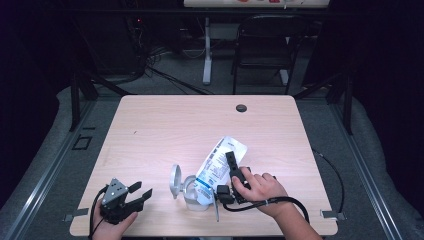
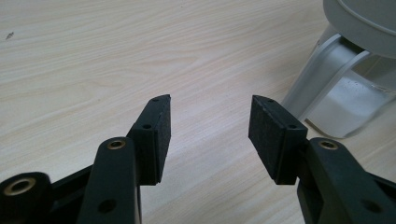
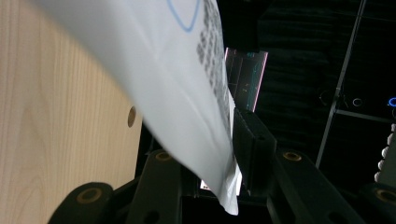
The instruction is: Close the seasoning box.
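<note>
Nearest me, my left gripper (image 1: 141, 194) rests at the near-left edge of the pale wooden table (image 1: 160, 125), its jaws spread with nothing between them. My right gripper (image 1: 231, 159) is pinching the white printed plastic pouch (image 1: 220, 162), which rises tilted from the near middle of the table. Just left of the pouch stands a grey plastic holder (image 1: 183, 187).

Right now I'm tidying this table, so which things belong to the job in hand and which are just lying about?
In the job: white pouch, right gripper on it, white container.
Idle: left gripper, open over bare table; chair behind.
</note>
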`<state>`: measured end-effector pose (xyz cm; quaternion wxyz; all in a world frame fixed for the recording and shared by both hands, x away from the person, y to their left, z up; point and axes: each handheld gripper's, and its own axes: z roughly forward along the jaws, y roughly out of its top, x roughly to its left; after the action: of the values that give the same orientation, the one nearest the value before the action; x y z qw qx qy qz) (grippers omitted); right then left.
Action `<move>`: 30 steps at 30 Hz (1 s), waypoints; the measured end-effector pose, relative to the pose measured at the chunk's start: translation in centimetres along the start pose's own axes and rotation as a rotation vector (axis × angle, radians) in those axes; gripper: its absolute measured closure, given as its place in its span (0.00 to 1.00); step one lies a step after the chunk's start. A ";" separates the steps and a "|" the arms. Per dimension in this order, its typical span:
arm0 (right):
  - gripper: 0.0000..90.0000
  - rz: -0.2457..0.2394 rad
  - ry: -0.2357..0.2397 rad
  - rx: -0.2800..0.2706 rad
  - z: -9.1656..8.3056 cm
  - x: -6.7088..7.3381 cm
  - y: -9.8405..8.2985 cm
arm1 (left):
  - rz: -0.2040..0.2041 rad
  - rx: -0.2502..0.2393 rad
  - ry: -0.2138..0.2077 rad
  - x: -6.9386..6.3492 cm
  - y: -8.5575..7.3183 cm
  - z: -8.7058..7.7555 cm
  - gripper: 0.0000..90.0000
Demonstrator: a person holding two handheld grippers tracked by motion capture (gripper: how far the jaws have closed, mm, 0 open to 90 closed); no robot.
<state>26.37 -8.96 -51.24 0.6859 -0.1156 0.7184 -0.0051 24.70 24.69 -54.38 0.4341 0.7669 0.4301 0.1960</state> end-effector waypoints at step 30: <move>0.93 0.002 -0.015 -0.026 0.0 0.4 0.1 | -0.001 0.002 0.004 0.1 0.0 0.0 0.55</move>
<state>26.39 -8.91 -51.60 0.6897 -0.1237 0.7134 0.0056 24.72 24.74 -54.37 0.4325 0.7669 0.4314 0.1969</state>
